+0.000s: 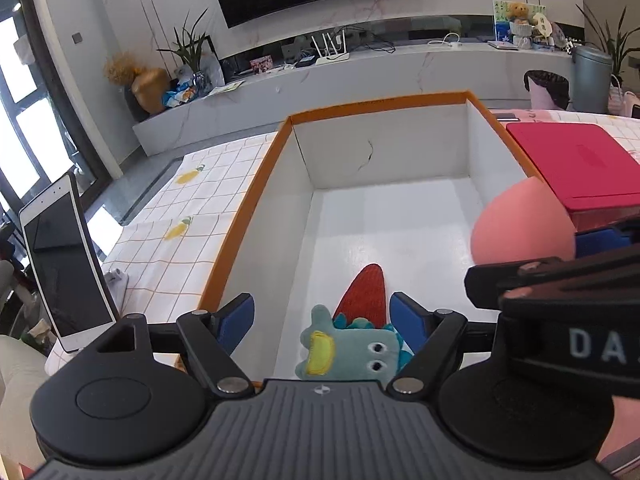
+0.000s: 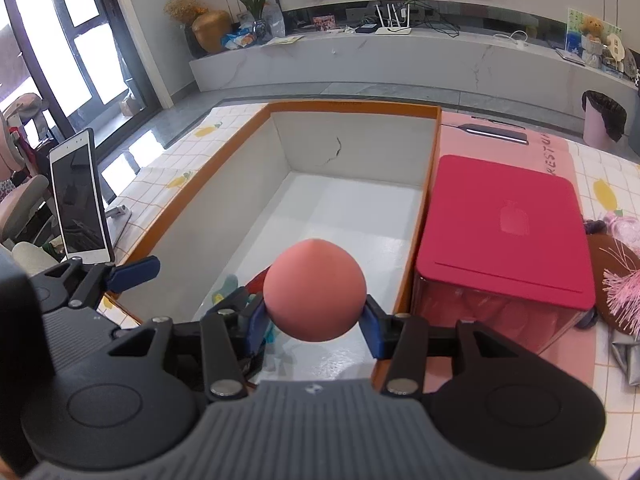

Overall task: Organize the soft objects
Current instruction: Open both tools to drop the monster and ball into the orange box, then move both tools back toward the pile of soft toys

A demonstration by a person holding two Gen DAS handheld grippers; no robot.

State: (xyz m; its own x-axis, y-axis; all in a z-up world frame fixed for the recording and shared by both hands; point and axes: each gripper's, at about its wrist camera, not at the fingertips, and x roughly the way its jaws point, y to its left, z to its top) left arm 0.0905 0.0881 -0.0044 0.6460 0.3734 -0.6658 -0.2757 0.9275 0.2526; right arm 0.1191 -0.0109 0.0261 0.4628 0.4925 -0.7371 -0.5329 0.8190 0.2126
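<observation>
1. The left gripper [image 1: 322, 316] hangs jaws wide above the plush toy [image 1: 352, 350] lying in the white box [image 1: 384, 152].
2. The right gripper [image 2: 314, 320] clamps the pink ball [image 2: 315, 290] over that box.

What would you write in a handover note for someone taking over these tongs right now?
Left tongs: open, above the teal plush monster toy, which lies in the orange-rimmed white box with a red plush piece.
Right tongs: shut on the soft pink peach-shaped ball, held above the box.
Done: the monster toy is in the box.
Left: release the ball into the box; pink tasselled items remain beside the red-lidded container.
</observation>
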